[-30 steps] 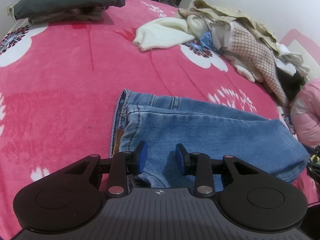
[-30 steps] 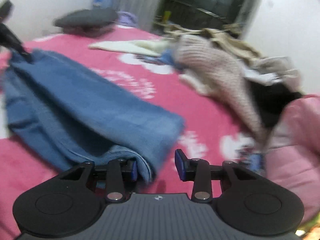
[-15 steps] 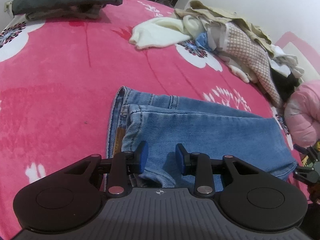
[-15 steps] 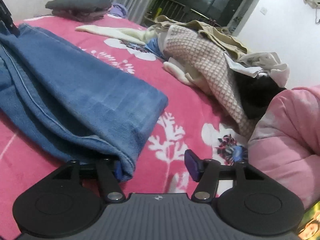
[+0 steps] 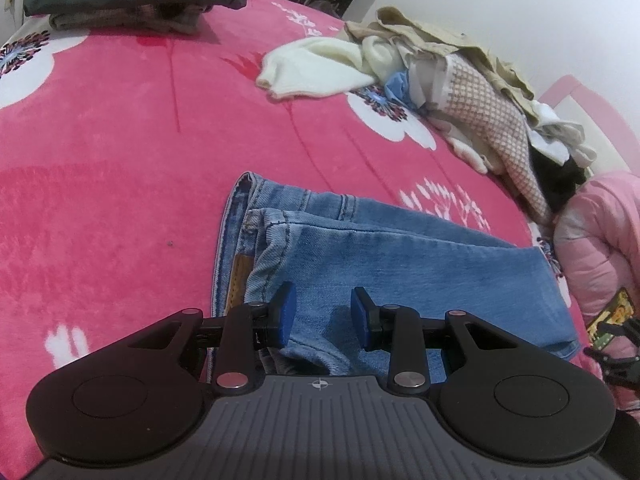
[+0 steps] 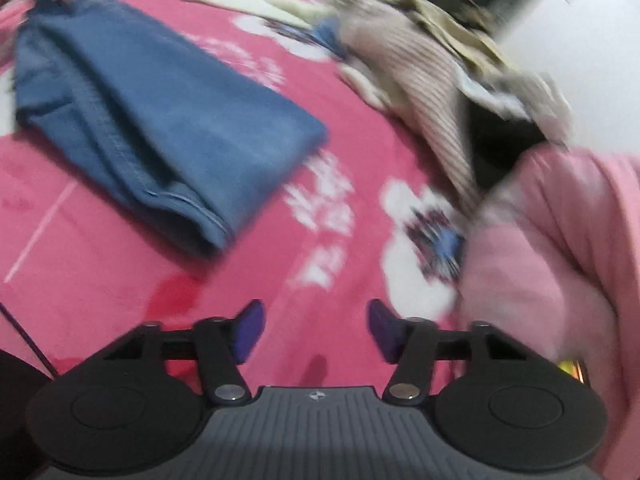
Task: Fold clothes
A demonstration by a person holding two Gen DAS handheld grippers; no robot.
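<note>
We see the folded jeans (image 5: pixel 400 272) lying on the pink flowered bed (image 5: pixel 120 160). Our left gripper (image 5: pixel 320 312) sits over the waist end, jaws part-open, denim between them but not clamped. Our right gripper (image 6: pixel 316 326), jaws apart and just narrowing, holds nothing. A clothes pile (image 5: pixel 460 80) and pink jacket (image 6: pixel 560 260) crowd the right side.

Gripper: right gripper (image 6: pixel 316 330) over bare blanket, jaws apart and just closing a little, nothing between them.
Jeans: folded jeans (image 6: pixel 168 120) lying upper left, well clear of the fingers.
Blanket: pink with white flowers (image 6: pixel 120 280).
Pile: heap of clothes (image 6: pixel 440 60) upper right, blurred.
Right edge: pink jacket (image 6: pixel 560 260).
</note>
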